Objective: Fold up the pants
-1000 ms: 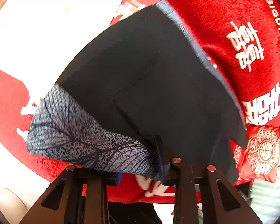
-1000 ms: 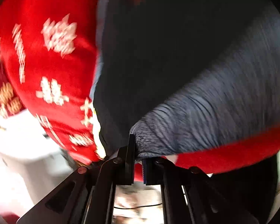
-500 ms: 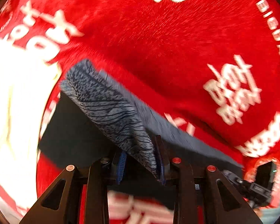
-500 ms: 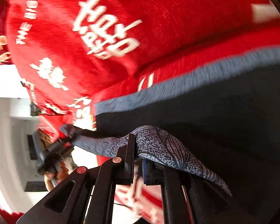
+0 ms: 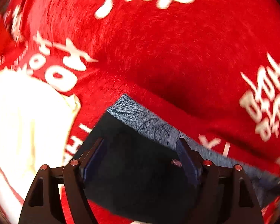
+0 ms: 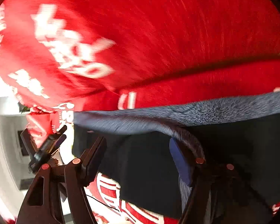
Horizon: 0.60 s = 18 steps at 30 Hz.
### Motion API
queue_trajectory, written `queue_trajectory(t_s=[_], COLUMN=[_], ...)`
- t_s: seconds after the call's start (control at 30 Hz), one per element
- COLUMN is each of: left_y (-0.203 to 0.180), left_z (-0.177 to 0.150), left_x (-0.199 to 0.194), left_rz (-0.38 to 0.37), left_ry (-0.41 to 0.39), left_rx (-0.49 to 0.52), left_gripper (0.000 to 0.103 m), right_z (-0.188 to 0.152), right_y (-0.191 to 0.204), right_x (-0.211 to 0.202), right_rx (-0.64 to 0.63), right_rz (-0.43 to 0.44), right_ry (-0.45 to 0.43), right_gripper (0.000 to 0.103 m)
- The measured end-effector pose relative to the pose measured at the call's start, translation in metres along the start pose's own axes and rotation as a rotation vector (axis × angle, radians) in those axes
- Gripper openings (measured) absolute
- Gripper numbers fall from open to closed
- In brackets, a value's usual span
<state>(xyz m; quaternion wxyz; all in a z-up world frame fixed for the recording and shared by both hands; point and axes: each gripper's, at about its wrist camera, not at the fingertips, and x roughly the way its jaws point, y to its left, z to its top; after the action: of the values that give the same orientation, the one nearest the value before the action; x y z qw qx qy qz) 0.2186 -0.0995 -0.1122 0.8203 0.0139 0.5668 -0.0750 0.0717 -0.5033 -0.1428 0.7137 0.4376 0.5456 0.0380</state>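
Left tool (image 5: 140, 160): jaws spread, have just been opening, nothing pinched. The dark navy pants with the grey leaf-print band (image 5: 140, 168) lie flat directly under the gap, not between the pads. Right tool (image 6: 137, 160): same story, jaws just opened and apart; the grey printed hem drapes over the top of its right finger (image 6: 179, 160) but isn't clamped.

Pants sit folded on the red plush cloth with white lettering (image 5: 158, 56), which covers the surface; can't tell if that's a bed or a worktop.

Key relation: the printed hem edge runs as one long line across both views, just ahead of both fingertips. Left tool is near the hem's left corner (image 5: 121, 102), right tool further along the same edge. Long axis of the fold runs tool to tool.

Judgement: fold just laid down. The next fold would likely go along that axis; the right tool must clear the draped hem first or it drags the layer.
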Motion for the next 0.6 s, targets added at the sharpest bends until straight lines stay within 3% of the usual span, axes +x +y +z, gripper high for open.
queue_trajectory(t_s=[0.1, 0.23, 0.27, 0.3, 0.33, 0.47, 0.53, 0.6], left_y=[-0.027, -0.066, -0.074, -0.079, -0.085, -0.095, -0.096, -0.102], left_z=[-0.014, -0.022, -0.023, -0.022, -0.021, -0.016, -0.019, -0.029], left_x=[0.01, 0.052, 0.067, 0.076, 0.082, 0.082, 0.069, 0.047], left_rz=[0.022, 0.016, 0.044, 0.071, 0.105, 0.139, 0.113, 0.089], left_ry=[0.035, 0.095, 0.109, 0.105, 0.084, 0.094, 0.111, 0.11], left_rx=[0.148, 0.201, 0.204, 0.208, 0.221, 0.258, 0.267, 0.303], left_gripper=[0.078, 0.078, 0.078, 0.079, 0.084, 0.085, 0.085, 0.085], right_z=[-0.007, -0.008, -0.007, -0.007, 0.001, -0.003, -0.013, -0.027], right_y=[0.011, 0.001, -0.002, -0.005, -0.012, -0.017, -0.021, -0.025], right_x=[0.007, 0.041, 0.047, 0.049, 0.049, 0.023, 0.004, -0.018], right_rx=[-0.053, -0.123, -0.151, -0.171, -0.169, -0.12, -0.11, -0.088], right_rz=[-0.036, -0.187, -0.245, -0.282, -0.276, -0.174, -0.135, -0.091], right_ry=[0.055, 0.113, 0.107, 0.1, 0.091, 0.043, 0.016, -0.02], right_gripper=[0.05, 0.048, 0.048, 0.041, 0.039, 0.04, 0.057, 0.068])
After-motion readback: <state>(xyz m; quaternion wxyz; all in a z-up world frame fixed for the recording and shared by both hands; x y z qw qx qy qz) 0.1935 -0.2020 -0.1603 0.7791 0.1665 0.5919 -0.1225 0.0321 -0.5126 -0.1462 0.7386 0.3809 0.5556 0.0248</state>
